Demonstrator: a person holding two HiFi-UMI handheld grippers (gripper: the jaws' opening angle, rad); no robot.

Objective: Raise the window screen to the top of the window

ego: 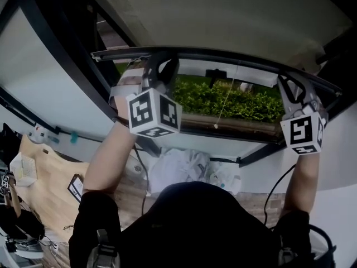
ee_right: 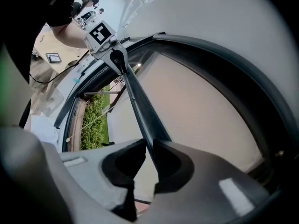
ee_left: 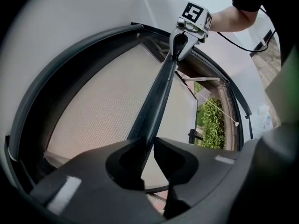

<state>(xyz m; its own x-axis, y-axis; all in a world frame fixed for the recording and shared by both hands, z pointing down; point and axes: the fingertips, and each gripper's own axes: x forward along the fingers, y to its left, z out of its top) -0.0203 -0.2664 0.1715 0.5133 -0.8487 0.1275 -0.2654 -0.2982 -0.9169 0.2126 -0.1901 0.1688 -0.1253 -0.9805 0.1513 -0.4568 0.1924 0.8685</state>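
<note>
Beige mesh of the window screen (ego: 223,13) fills the upper part of the head view. Its dark bottom bar (ego: 223,56) runs across the upper middle, and a hedge (ego: 234,102) shows through the open gap below. The left gripper (ee_left: 148,146) and right gripper (ee_right: 149,148) each clamp this bar, one near each end. Judged step: the lift, partway, with much mesh not yet retracted. The next move calls for an even upward push at both ends, bar level. Left forearm (ego: 109,161) and right forearm (ego: 304,177) reach up the frame.
</note>
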